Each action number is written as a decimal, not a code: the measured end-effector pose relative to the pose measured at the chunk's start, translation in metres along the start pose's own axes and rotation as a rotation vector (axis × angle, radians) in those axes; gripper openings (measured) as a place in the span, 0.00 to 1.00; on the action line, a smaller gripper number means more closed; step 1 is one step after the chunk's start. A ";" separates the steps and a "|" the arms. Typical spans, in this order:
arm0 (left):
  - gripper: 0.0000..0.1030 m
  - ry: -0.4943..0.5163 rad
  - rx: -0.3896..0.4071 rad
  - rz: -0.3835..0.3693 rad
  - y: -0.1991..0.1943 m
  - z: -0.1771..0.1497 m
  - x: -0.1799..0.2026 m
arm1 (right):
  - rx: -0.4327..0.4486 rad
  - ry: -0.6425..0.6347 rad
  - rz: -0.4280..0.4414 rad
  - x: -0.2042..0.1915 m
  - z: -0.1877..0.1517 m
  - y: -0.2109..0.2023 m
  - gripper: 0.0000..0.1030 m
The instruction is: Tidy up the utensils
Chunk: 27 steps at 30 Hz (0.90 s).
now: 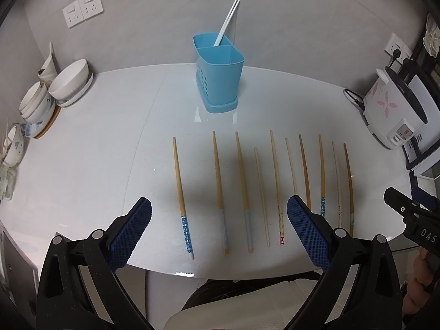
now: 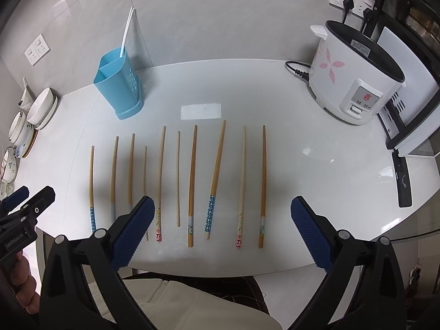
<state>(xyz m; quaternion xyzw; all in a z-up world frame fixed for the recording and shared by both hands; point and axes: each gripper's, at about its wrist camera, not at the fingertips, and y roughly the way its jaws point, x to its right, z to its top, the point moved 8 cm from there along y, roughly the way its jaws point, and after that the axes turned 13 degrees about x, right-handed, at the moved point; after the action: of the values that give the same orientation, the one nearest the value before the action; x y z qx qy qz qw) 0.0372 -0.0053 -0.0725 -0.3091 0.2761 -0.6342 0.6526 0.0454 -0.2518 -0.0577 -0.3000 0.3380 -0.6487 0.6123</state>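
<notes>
**Ana:** Chopsticks (image 2: pixel 178 178) all over the near half of the white table (image 2: pixel 302 165), ten of them in a loose row, none touching its neighbour. Every one runs lengthwise away from the cameras, thin tips toward the wall, decorated handle ends toward the table's front edge.

**Ben:** Not quite parallel, though. The chopstick with the blue dotted handle (image 2: pixel 216 178) leans its tip to the right in the right wrist view, while the rest sit nearly straight.

**Ana:** And the blue utensil holder (image 1: pixel 218 75) stands upright well behind the row, near the wall. A white pair of chopsticks (image 1: pixel 227 22) already stands in its rear compartment, tilted, tops leaning right in the left wrist view.

**Ben:** Tools now. Left gripper (image 1: pixel 220 231) has its jaws spread wide, nothing between them, hanging over the front edge above the left part of the row.

**Ana:** Right gripper (image 2: pixel 220 231) likewise, jaws wide apart and carrying nothing, above the handle ends on the right part.

**Ben:** Off to the sides, a rice cooker (image 2: pixel 354 74) on the right, stacked bowls (image 1: pixel 70 82) on the left.
</notes>
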 end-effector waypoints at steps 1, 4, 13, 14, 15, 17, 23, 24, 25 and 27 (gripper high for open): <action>0.94 -0.001 -0.001 0.000 0.000 0.000 0.000 | -0.002 0.000 0.000 0.000 0.000 0.000 0.93; 0.94 0.000 -0.004 -0.001 0.001 -0.001 0.000 | -0.004 0.001 0.000 0.001 0.000 0.000 0.93; 0.94 0.007 0.003 -0.004 -0.001 0.000 0.003 | -0.001 0.009 -0.009 0.004 0.000 -0.003 0.93; 0.94 0.008 0.004 -0.003 -0.001 0.000 0.003 | -0.001 0.009 -0.008 0.004 0.000 -0.003 0.93; 0.94 0.007 0.004 -0.004 -0.001 0.000 0.003 | -0.001 0.008 -0.008 0.004 0.000 -0.003 0.93; 0.94 0.007 0.006 -0.003 -0.001 0.001 0.004 | 0.000 0.008 -0.008 0.004 0.000 -0.003 0.93; 0.94 0.007 0.006 -0.004 -0.001 0.001 0.004 | -0.002 0.003 -0.006 0.004 0.000 -0.003 0.93; 0.94 0.006 0.004 -0.005 -0.001 0.001 0.004 | -0.004 0.003 -0.006 0.003 0.001 -0.001 0.93; 0.94 0.005 0.000 -0.007 0.000 0.001 0.003 | -0.006 0.003 -0.005 0.004 0.001 0.000 0.93; 0.94 0.003 -0.006 -0.012 0.004 0.003 0.001 | -0.003 -0.001 -0.011 0.004 0.004 0.002 0.93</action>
<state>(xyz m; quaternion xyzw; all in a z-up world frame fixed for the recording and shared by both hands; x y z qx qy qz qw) 0.0416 -0.0056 -0.0735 -0.3115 0.2772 -0.6379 0.6475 0.0497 -0.2560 -0.0572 -0.3031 0.3373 -0.6513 0.6085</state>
